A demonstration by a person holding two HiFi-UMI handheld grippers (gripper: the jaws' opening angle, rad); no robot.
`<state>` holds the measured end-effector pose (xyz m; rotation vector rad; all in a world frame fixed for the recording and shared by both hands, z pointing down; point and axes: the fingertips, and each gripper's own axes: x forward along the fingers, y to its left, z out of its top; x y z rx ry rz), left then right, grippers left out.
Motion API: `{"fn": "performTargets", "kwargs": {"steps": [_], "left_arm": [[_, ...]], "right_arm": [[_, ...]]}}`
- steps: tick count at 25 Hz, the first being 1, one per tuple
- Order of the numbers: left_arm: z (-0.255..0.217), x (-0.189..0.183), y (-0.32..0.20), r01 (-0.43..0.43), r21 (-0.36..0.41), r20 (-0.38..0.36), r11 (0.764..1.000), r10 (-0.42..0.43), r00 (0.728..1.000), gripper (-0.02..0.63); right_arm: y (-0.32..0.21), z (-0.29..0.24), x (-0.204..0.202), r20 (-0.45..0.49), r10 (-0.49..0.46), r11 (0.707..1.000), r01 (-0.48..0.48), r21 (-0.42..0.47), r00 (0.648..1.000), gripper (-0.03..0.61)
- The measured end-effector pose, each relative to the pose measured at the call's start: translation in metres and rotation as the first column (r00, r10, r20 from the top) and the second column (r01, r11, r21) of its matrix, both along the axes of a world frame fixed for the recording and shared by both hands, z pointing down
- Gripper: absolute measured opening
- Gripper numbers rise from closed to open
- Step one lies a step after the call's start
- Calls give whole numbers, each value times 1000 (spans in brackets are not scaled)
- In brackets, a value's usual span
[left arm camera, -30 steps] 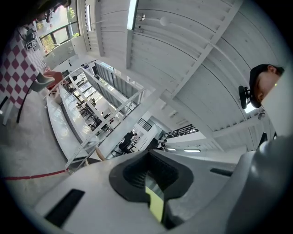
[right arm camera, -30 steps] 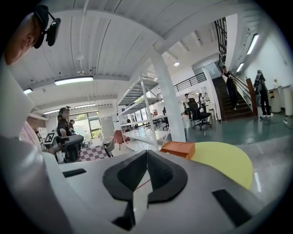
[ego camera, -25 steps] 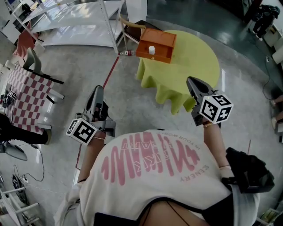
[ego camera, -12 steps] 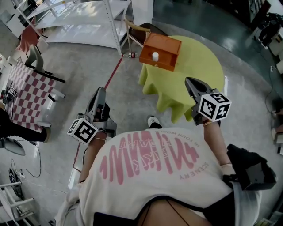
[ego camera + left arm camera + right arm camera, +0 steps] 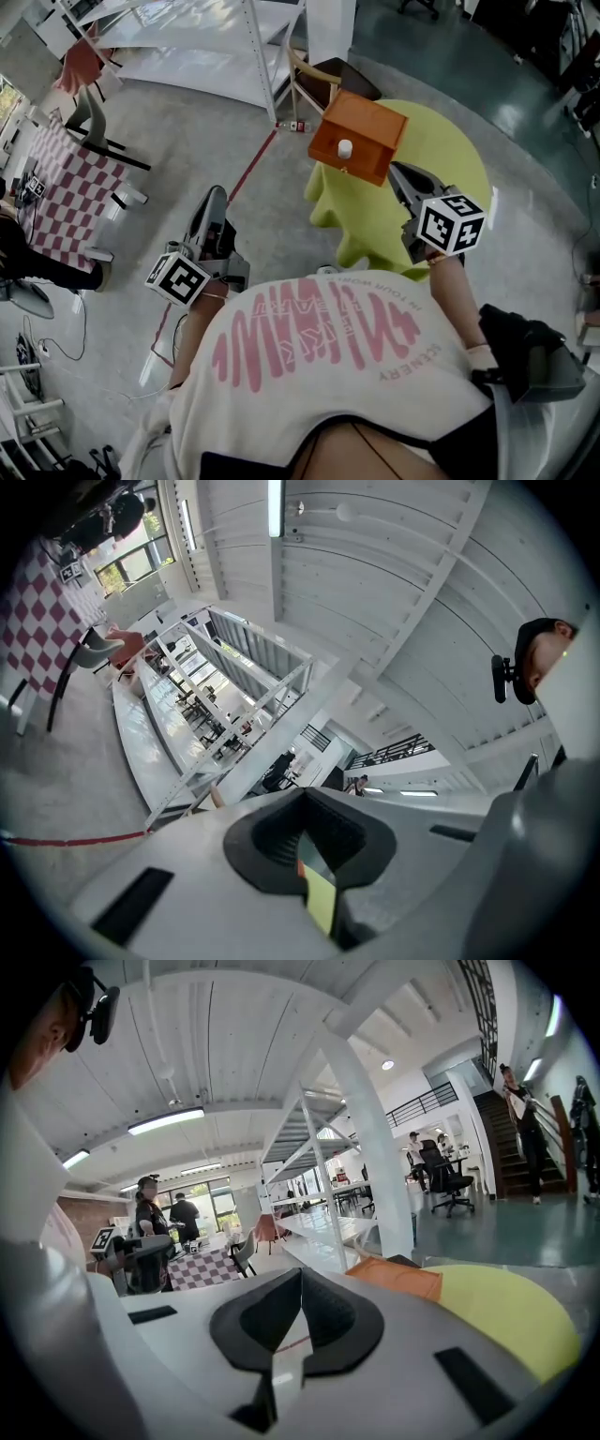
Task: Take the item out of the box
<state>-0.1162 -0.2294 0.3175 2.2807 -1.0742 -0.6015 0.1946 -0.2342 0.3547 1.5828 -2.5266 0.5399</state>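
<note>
Left gripper (image 5: pixel 215 197) and right gripper (image 5: pixel 397 172) jaws together, empty; orange box (image 5: pixel 366 131) with small white cylinder (image 5: pixel 345 148) on yellow-green table (image 5: pixel 450 159).

Bare cloth on the table (image 5: pixel 457 150) lies right of the box (image 5: pixel 366 127) and between it and the person, and nothing stands over the box, so there is room from above and from the near side. A chair (image 5: pixel 349 81) and a rack (image 5: pixel 265 56) crowd the far side; a bottle (image 5: pixel 295 125) lies on the floor there.
</note>
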Motion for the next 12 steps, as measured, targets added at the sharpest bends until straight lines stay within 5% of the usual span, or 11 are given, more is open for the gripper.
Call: {"fn": "performTargets", "kwargs": {"steps": [12], "left_arm": [[21, -9, -53, 151, -110, 24, 982, -150, 988, 6]], "right_arm": [[-112, 24, 5, 42, -94, 992, 97, -79, 995, 5]]}}
